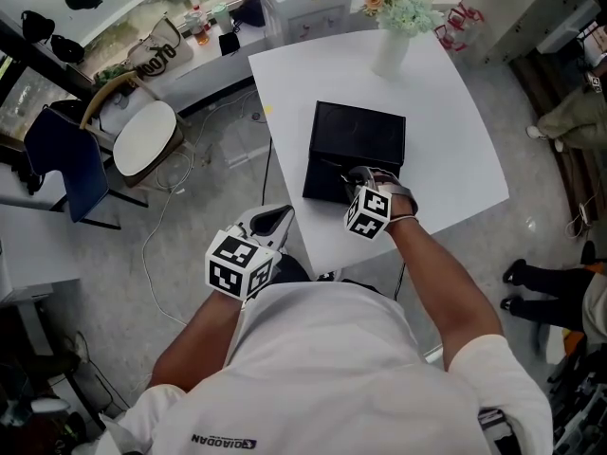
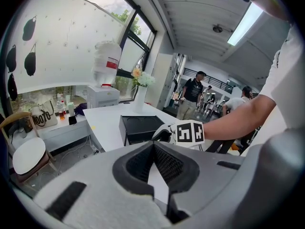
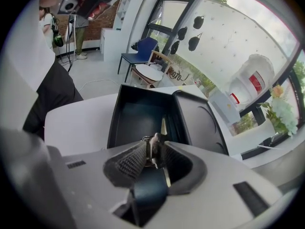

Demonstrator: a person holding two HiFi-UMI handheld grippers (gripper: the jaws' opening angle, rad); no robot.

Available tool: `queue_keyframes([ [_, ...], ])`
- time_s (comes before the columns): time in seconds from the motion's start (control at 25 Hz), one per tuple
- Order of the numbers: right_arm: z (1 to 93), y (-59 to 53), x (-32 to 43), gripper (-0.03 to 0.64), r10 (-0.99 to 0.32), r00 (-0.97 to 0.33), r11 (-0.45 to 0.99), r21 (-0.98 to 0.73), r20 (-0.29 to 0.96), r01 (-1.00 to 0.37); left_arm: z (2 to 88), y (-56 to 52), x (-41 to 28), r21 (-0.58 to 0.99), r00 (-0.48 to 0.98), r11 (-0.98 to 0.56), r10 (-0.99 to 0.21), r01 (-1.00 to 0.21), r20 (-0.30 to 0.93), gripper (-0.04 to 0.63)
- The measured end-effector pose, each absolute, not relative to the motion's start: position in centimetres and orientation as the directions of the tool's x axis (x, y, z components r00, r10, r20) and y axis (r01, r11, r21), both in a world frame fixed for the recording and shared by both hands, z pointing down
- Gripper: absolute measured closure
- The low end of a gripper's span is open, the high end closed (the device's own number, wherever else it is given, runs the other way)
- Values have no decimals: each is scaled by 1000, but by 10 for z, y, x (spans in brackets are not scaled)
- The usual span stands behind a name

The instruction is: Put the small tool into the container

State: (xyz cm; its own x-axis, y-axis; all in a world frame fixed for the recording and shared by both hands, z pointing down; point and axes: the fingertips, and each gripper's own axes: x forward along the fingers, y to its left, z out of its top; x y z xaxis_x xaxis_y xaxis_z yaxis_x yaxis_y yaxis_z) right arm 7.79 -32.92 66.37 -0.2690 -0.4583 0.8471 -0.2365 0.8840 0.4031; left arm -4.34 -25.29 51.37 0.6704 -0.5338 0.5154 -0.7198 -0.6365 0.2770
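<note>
A black box (image 1: pixel 356 131) lies open on the white table (image 1: pixel 455 140); the right gripper view looks into its dark tray (image 3: pixel 138 118), with the lid (image 3: pixel 200 123) beside it. My right gripper (image 1: pixel 353 180) hangs over the box's near edge and points steeply down. Its jaws stand open (image 3: pixel 153 147) with the small tool (image 3: pixel 150 190) between them: a dark blue handle and a thin metal tip over the tray. My left gripper (image 1: pixel 275 221) is held off the table's near left edge. Its jaw tips meet (image 2: pixel 153 144) with nothing between them.
A white vase of flowers (image 1: pixel 394 27) stands at the table's far side. A water dispenser (image 1: pixel 303 3) is behind it. A chair with a round white seat (image 1: pixel 142 138) and a blue chair (image 1: pixel 66 164) stand at the left. People stand to the right (image 1: pixel 560 282).
</note>
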Motion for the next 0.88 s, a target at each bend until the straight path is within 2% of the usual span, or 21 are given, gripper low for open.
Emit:
queue_keyframes([
  [0.2, 642, -316, 79, 491, -471, -312, 873, 385, 825, -300, 511, -255, -41, 265, 671, -643, -541, -718, 507, 586],
  [0.4, 595, -304, 91, 494, -519, -396, 813, 294, 758, -503, 503, -261, -27, 252, 682, -659, -549, -709, 483, 586],
  [0.52, 563, -295, 102, 494, -564, -421, 771, 270, 710, -577, 497, -265, -19, 241, 687, -668, -554, -704, 470, 586],
  [0.64, 529, -286, 110, 497, -612, -456, 731, 242, 646, -638, 490, -271, -15, 225, 688, -675, -565, -703, 456, 586],
  [0.88, 469, -267, 123, 526, -694, -545, 639, 54, 471, -767, 469, -276, -1, 206, 706, -696, -577, -688, 410, 586],
])
